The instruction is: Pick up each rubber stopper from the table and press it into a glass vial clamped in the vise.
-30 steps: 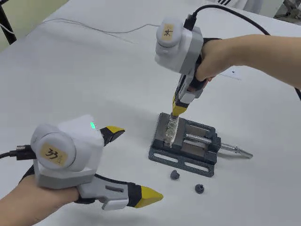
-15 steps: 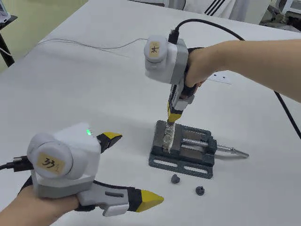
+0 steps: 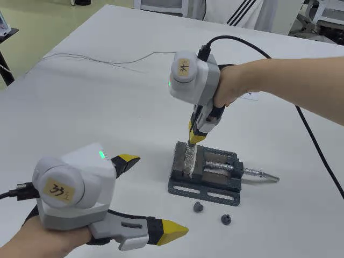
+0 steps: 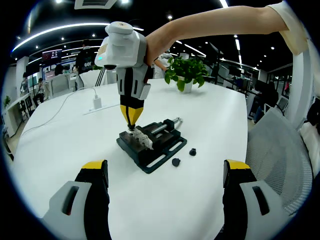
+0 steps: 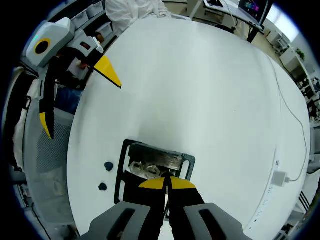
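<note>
Over the black metal vise, the right gripper seems to be seating a stopper in the clear glass vial, jaws clenched, the tip hiding what they hold. Two dark rubber stoppers wait just beside the vise. The left gripper hovers released. The next move calls for a straight lift off the vial.

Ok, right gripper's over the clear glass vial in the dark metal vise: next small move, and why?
Probably press the right gripper straight down a little. Its jaws are shut, tips at the mouth of the clear glass vial held upright in the dark metal vise; whether a stopper sits under them is hidden. Two dark rubber stoppers lie on the white table.
</note>
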